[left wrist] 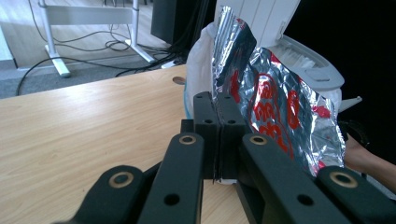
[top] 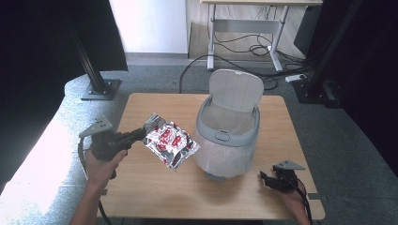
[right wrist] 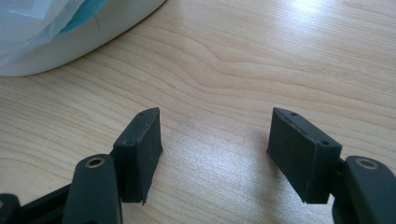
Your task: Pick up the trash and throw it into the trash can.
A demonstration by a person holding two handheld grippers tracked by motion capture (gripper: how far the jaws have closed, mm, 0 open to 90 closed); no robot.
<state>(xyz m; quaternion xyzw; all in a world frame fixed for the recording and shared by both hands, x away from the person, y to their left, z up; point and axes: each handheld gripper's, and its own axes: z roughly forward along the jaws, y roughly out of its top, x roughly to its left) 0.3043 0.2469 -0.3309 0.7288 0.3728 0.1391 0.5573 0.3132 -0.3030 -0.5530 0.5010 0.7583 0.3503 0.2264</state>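
Left gripper (top: 139, 134) pinches the corner of a foil packet (top: 170, 146), jaws pressed flat together on its edge; in the left gripper view the two pads (left wrist: 219, 135) meet with the crinkled foil (left wrist: 275, 112) rising up and to the right of them. Packet silver with red print, held clear of the table (top: 155, 187), tilted, its far corner just beside the front of the bin (top: 228, 136). Bin stands mid-table, grey rim, white liner bag hanging down its outside, lid (top: 235, 90) tipped up and back so the mouth is uncovered. Left hand (top: 104, 157) comes in from the lower left, over the table's left edge. Right gripper (top: 264, 178) low at the table's near right corner, apart from the bin, pointing toward its base. Its jaws spread wide with nothing between them; the right gripper view has bare wood (right wrist: 243, 70) between the pads (right wrist: 140, 149) and the bin's white base (right wrist: 70, 42) at upper left. Desk legs and cables on the floor beyond.
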